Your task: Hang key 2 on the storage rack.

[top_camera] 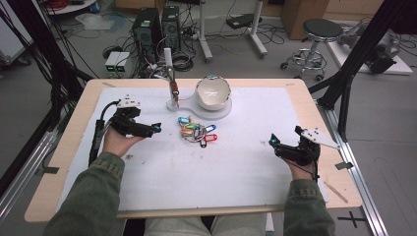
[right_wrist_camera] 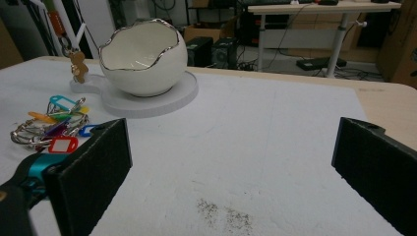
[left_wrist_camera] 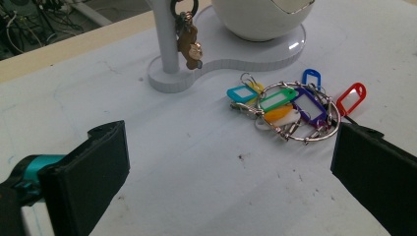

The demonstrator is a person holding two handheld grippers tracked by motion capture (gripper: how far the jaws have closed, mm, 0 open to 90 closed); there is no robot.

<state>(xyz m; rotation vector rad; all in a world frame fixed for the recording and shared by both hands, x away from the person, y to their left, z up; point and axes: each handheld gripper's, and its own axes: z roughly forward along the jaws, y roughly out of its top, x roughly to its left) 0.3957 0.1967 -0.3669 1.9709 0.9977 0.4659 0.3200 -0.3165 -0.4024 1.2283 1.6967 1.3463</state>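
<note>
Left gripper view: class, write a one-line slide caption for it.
Open left gripper faces a ring of coloured key tags lying on the white mat, near a stand with a hanging charm.

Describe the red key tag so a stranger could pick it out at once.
Find the white egg-shaped bowl at the table's far middle. Just in front of it lies a bunch of key tags on a metal ring. The red tag sits at the bunch's near right edge, the only red one.

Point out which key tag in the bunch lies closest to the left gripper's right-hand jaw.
The red key tag, at the bunch's right edge just above that jaw; the blue, green and teal tags lie farther left.
</note>
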